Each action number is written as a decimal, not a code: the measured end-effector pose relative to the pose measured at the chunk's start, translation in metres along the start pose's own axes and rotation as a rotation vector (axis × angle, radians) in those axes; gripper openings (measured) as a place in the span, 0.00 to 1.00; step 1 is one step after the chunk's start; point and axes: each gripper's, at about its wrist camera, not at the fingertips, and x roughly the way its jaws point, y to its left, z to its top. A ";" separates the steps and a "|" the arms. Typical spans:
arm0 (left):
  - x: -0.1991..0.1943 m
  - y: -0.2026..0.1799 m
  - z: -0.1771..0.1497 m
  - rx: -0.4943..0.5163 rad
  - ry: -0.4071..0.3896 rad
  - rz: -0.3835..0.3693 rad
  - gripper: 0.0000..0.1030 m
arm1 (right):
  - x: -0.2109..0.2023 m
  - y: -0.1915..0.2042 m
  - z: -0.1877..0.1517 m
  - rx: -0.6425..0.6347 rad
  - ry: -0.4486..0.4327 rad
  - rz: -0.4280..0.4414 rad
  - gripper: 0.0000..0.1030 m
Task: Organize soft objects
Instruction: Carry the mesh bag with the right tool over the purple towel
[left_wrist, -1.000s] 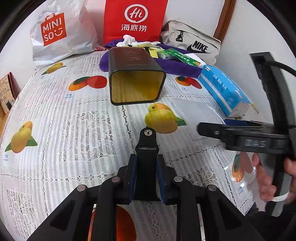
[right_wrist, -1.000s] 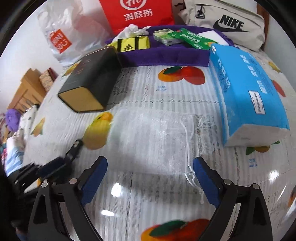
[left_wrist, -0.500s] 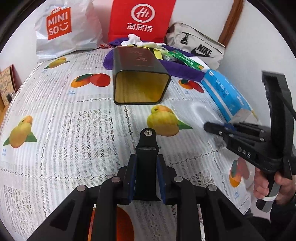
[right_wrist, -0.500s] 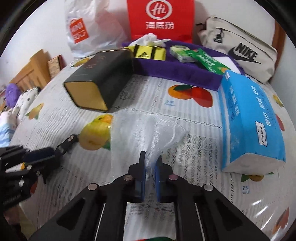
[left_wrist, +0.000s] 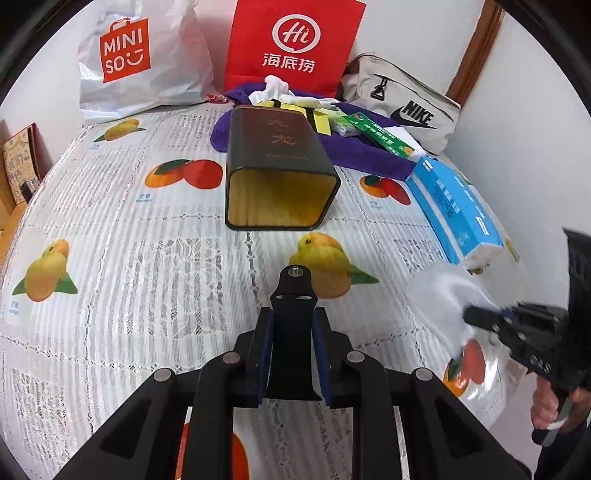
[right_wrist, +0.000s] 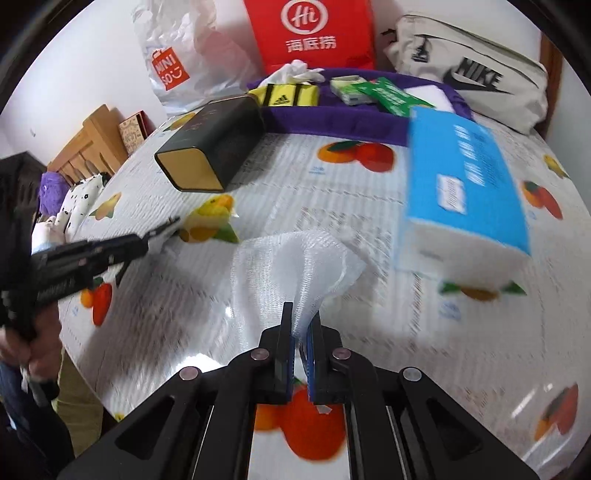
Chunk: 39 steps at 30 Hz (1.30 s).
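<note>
a white mesh drawstring bag is pinched between the clenched pads of the right gripper, its netting bunched and raised off the fruit-print tablecloth, just left of the blue tissue pack. a black clip-like piece is gripped by the left gripper. farther off, an open dark tin is laid on its side, near a purple tray.

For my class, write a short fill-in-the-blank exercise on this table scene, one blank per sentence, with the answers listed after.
1. The right gripper is shut on a white ____ bag.
2. The dark tin lies on its ____.
3. The tissue pack is coloured ____.
4. The left gripper holds a ____ strap.

Answers: mesh; side; blue; black
</note>
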 end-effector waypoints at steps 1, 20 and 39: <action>0.000 -0.002 0.001 0.001 0.002 0.001 0.20 | -0.002 -0.005 -0.003 0.005 0.004 -0.002 0.05; -0.035 -0.035 0.022 -0.026 -0.042 0.040 0.20 | -0.071 -0.073 -0.021 0.046 -0.099 -0.027 0.05; -0.058 -0.034 0.069 -0.025 -0.115 0.055 0.20 | -0.107 -0.065 0.029 -0.004 -0.212 0.002 0.05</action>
